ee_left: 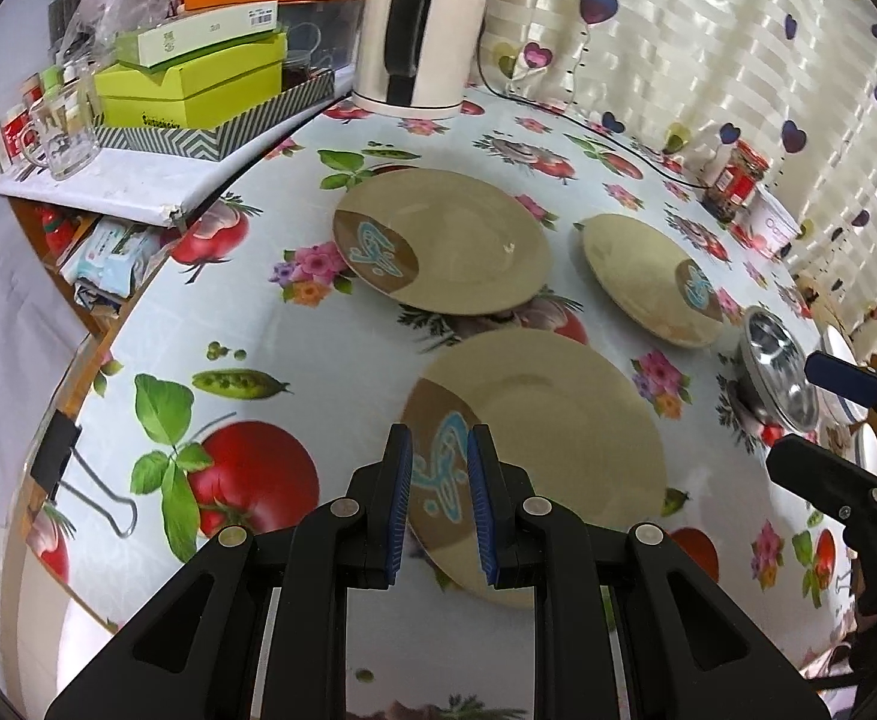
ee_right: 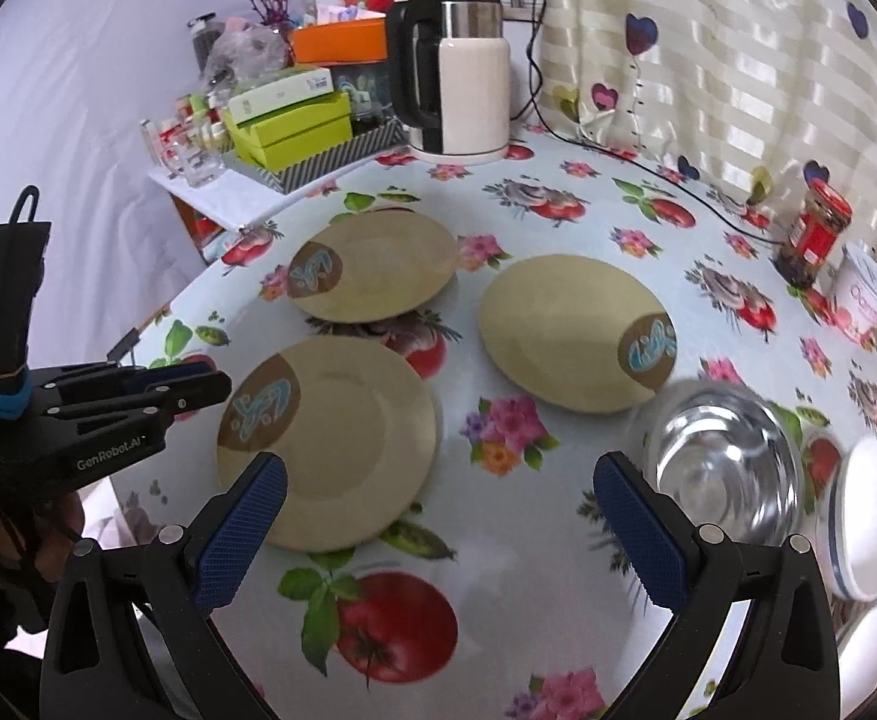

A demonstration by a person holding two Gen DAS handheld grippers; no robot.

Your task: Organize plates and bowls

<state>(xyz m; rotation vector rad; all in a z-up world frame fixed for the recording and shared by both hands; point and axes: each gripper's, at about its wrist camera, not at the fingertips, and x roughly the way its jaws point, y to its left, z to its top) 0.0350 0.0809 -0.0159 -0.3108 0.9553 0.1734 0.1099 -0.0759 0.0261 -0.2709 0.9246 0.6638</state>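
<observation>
Three beige plates with a brown patch and blue motif lie on the floral tablecloth: a near one [ee_left: 534,450] [ee_right: 330,438], a far left one [ee_left: 444,240] [ee_right: 372,267] and a right one [ee_left: 648,276] [ee_right: 570,330]. My left gripper [ee_left: 438,498] hovers over the near plate's brown patch, its jaws narrowly apart and holding nothing; it also shows in the right wrist view [ee_right: 198,384]. My right gripper [ee_right: 438,516] is wide open above the tablecloth, between the near plate and a steel bowl [ee_right: 732,468] [ee_left: 780,372]. A white bowl [ee_right: 864,516] stands at the right edge.
A white and steel kettle [ee_right: 468,72] [ee_left: 414,30] with its cord stands at the back. Boxes and glasses crowd a shelf [ee_left: 138,180] at the back left. A red-lidded jar [ee_right: 813,234] and a white cup [ee_right: 864,300] stand by the curtain. A binder clip [ee_left: 60,456] grips the table's left edge.
</observation>
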